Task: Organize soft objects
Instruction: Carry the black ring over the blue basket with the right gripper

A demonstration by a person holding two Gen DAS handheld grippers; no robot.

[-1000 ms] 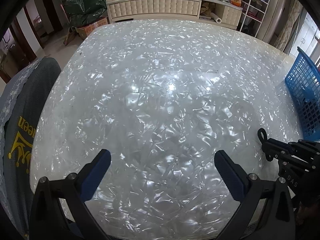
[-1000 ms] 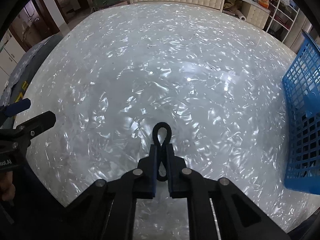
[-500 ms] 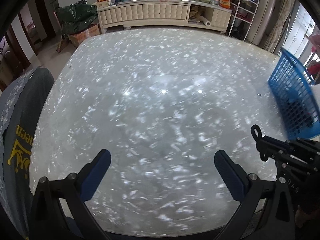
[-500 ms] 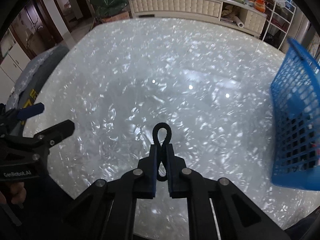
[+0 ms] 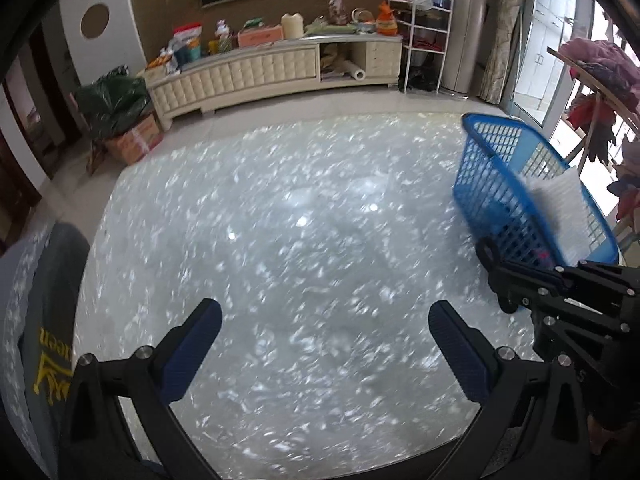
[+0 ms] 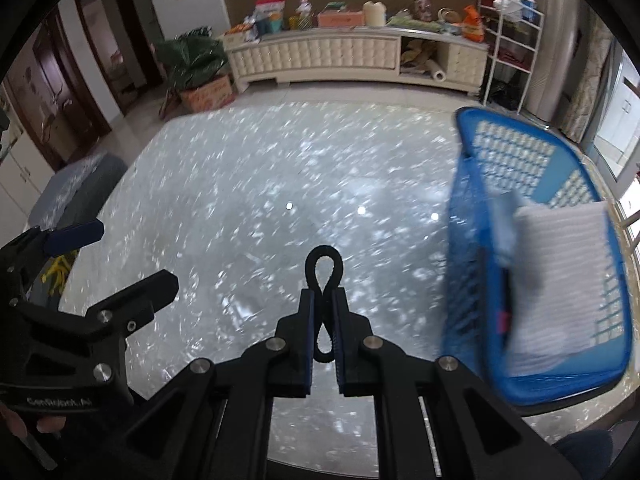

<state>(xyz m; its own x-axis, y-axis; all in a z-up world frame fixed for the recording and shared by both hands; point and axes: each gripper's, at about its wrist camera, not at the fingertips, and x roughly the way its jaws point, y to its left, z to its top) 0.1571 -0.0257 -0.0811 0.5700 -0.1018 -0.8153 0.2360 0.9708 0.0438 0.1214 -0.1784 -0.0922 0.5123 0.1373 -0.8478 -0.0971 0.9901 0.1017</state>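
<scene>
Pinching a black loop (image 6: 323,304) between its blue pads, the right tool (image 6: 323,334) is clenched tight, so that the loop is squeezed into a figure-eight: one eye sticks out past the fingertips and the other sits between the fingers. In the left wrist view this tool (image 5: 496,280) shows at the right edge, the loop's tip dark against the basket wall.

The left tool (image 5: 325,346) is released, its two blue-padded fingers (image 5: 460,354) spread wide with nothing between them. From the right wrist view it (image 6: 116,254) shows at the far left, and part of a hand (image 6: 38,426) is on its grip.

Both tools hang above the table (image 5: 300,280), a glossy pale top with a crushed-shell pattern, blurred in both views. Nothing lies on it in front of either tool.

A blue basket (image 6: 468,216) with lattice walls stands at the table's right edge, just right of the right tool. Inside it lies a white ribbed cloth (image 6: 560,272), folded, and beside that something dark with a pink spot, too blurred to tell.

At the table's left edge is a grey chair back (image 5: 44,320) with yellow lettering.

Beyond the table, across a pale floor, a cream tufted cabinet (image 6: 320,58) runs along the far wall with boxes and bottles on top. A white wire rack (image 6: 508,40) stands to its right.
</scene>
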